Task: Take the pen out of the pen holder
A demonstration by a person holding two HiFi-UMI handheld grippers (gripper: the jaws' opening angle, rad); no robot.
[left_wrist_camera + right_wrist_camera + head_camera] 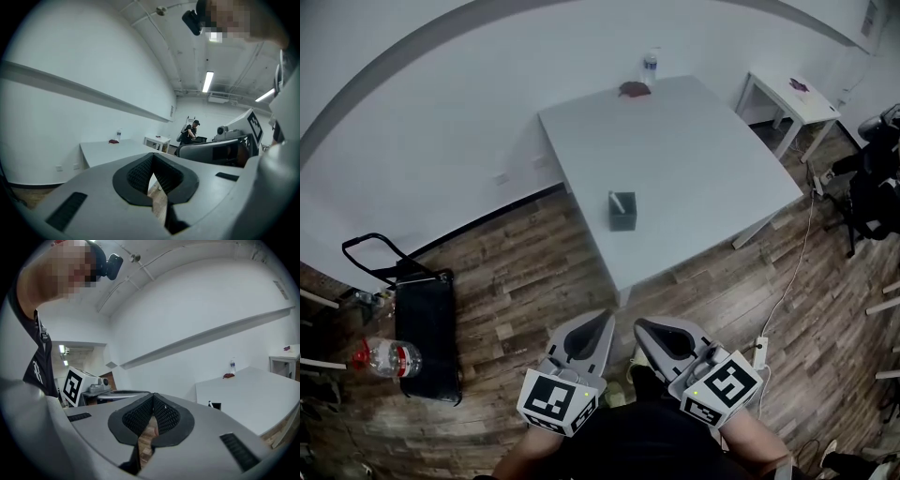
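Jaws of both grippers are pressed together, with nothing between them. You hold the left gripper point(602, 323) and the right gripper point(643, 328) side by side low in the head view, above a wooden floor point(516, 272). Both are aimed toward a white worktop point(703, 159) that stands well apart from them. A dark square pen holder point(624, 214) stands upright on the worktop near its closest edge, apart from everything else. A pale pen point(612, 200) sticks up from the holder's left side. At the worktop's far edge, by the wall, a clear bottle point(650, 66) stands just beside a small dark red object point(634, 89). A smaller white table point(773, 89) stands to the right. On the floor to your left, a black trolley point(427, 323) sits near a second bottle point(392, 358) with a red cap. In the left gripper view, a person point(190, 133) in dark clothes stands at the room's far end.
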